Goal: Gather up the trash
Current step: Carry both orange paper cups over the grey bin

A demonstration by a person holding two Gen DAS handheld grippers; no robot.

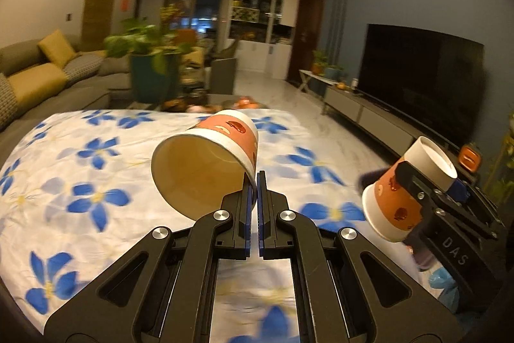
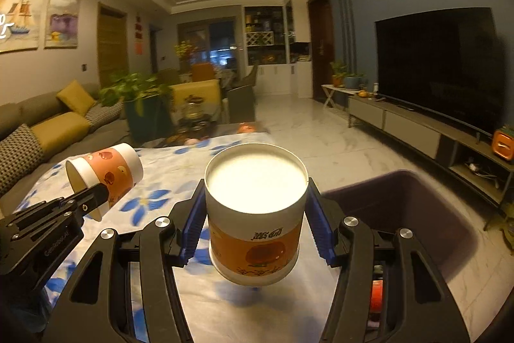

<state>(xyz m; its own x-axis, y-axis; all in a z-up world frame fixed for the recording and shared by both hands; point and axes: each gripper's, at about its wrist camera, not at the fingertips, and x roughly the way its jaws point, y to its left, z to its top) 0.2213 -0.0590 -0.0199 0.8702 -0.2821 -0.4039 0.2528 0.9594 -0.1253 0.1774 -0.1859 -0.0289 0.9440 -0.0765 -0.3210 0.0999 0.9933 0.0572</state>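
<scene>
Left gripper [image 1: 256, 182]: pinched rim of tilted paper cup [image 1: 205, 163] above floral tablecloth [image 1: 80, 169]. Right gripper [image 2: 257, 214]: clamped second cup [image 2: 255, 214], inverted, beside dark bin [image 2: 414, 214]; bin contents obscured. Cup print illegible; gripper body read "DAS"

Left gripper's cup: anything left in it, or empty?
Empty. The left gripper pinches the paper cup by its rim, tipped sideways; the left wrist view looks into its mouth and shows bare inner wall.
</scene>
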